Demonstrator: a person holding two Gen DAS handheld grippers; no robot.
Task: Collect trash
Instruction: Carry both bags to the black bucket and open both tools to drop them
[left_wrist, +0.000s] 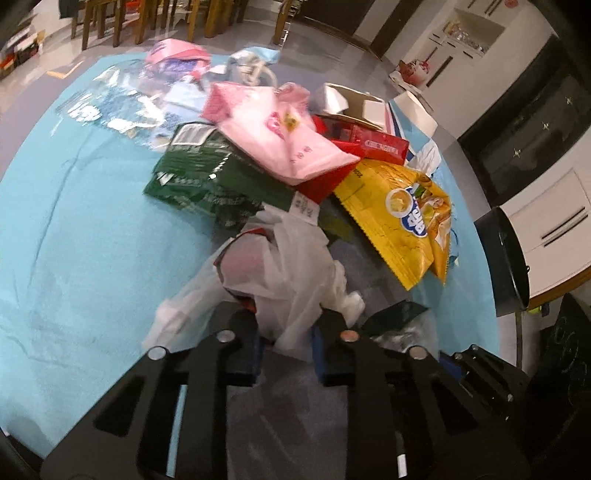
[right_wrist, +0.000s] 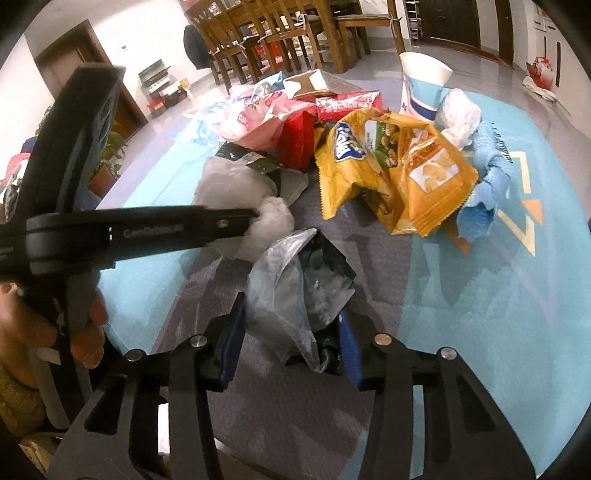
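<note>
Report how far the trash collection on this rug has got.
Done: nothing visibly cleared; no bin or bag with collected trash shows.
In hand: the left gripper is pinching a white plastic bag, and the right gripper is closed around a crumpled clear-and-dark wrapper.
Left: the yellow chip bags, pink bag, red box, green packet and paper cup.

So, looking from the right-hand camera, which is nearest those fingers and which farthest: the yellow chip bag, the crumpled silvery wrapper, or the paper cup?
1. Crumpled silvery wrapper: between the fingers of the right gripper, low centre.
2. Yellow chip bag: farther back on the rug, right of centre.
3. Paper cup: upright behind the bag, upper right.
</note>
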